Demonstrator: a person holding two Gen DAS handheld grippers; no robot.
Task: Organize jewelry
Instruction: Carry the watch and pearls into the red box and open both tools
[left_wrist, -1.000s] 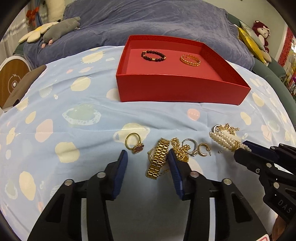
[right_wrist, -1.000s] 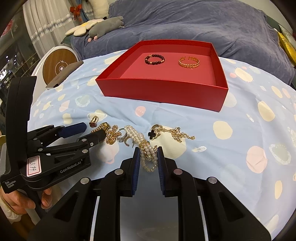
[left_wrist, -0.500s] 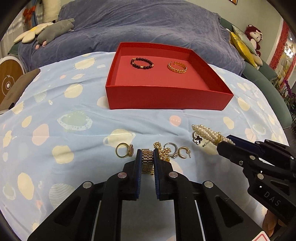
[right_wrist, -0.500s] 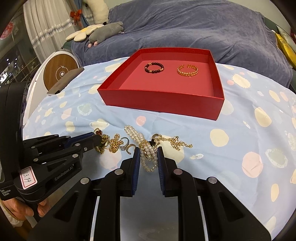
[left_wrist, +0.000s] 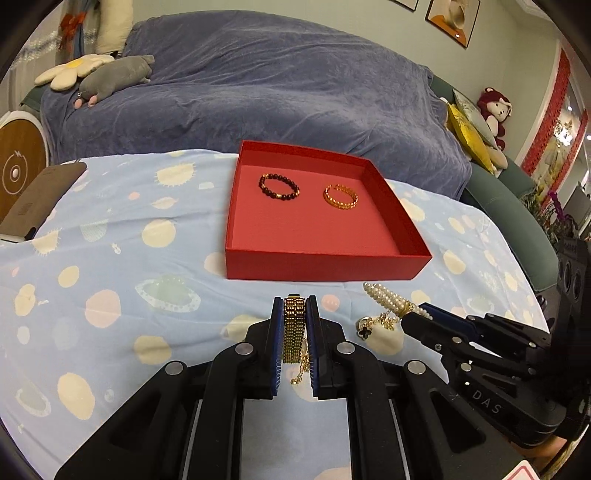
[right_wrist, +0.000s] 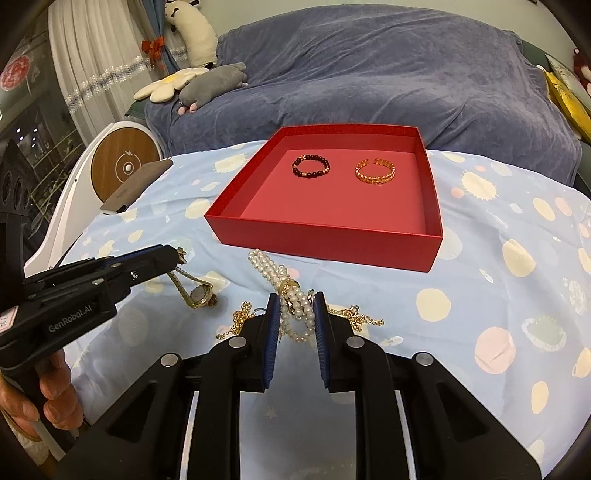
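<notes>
Both grippers have risen since a second ago. Left gripper (left_wrist: 294, 314), its jaws having just been closing, now clamps the gold watch (left_wrist: 294, 330), lifted off the blue spotted cloth (left_wrist: 110, 258). Right gripper (right_wrist: 295, 314) pinches the pearl bracelet (right_wrist: 291, 299), raised just before the red box (right_wrist: 325, 240), where a dark bead bracelet (right_wrist: 311, 167) and gold bangle (right_wrist: 376, 172) lie.

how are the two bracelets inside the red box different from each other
The beaded bracelet is dark round beads with a small gold piece; the gold bracelet is bright chain-pattern metal. The beaded bracelet forms a closed ring, while the gold bracelet shows a gap at its far side. In both views the beaded bracelet lies left of the gold bracelet. Both rest flat, apart, near the back of the red box.
</notes>
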